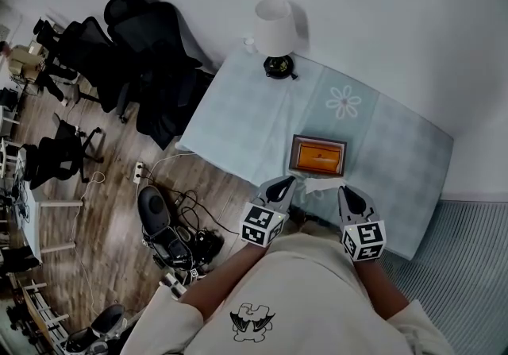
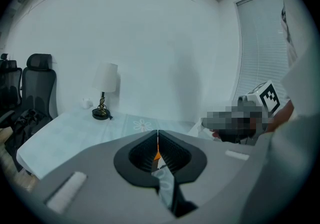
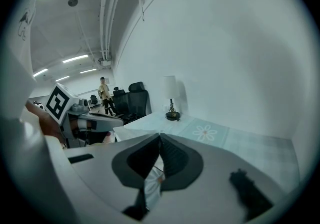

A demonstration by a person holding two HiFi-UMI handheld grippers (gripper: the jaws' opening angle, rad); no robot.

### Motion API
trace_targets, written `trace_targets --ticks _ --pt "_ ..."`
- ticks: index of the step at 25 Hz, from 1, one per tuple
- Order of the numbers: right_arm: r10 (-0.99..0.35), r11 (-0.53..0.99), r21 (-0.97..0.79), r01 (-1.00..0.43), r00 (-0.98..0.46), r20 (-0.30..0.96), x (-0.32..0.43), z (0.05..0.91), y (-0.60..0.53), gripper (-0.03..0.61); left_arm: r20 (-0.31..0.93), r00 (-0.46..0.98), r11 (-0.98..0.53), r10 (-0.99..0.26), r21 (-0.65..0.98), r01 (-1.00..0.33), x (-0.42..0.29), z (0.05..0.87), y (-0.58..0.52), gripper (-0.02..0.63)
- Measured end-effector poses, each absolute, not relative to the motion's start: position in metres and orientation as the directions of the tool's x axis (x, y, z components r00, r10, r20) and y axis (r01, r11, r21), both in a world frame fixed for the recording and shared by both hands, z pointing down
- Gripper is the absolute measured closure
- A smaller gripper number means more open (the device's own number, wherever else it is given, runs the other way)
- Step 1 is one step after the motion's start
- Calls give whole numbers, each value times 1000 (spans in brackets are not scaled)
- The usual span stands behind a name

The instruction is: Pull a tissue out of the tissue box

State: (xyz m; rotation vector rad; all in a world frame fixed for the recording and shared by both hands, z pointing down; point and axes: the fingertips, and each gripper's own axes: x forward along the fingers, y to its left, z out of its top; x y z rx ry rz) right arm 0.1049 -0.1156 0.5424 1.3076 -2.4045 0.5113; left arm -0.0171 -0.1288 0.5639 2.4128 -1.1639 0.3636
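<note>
Pale blue cloth covers the desk (image 1: 238, 115), and its left edge drops to office chairs (image 1: 143, 52) and cables (image 1: 186, 210). Bare cloth lies open left of the orange tissue box (image 1: 317, 156) at centre frame. A white tissue (image 1: 324, 184) lies just below the box, between the left hand-held gripper (image 1: 283, 184) and the right hand-held gripper (image 1: 348, 194). Both have their jaws together and hold nothing.

No legible text, labels or numbers visible
</note>
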Motion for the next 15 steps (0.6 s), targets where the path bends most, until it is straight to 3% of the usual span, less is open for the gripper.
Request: trace_targets --ticks 15 --pt "-713 479 -171 -861 -495 496 104 555 -118 565 412 621 -554 -667 283 -783 -16 564 -128 603"
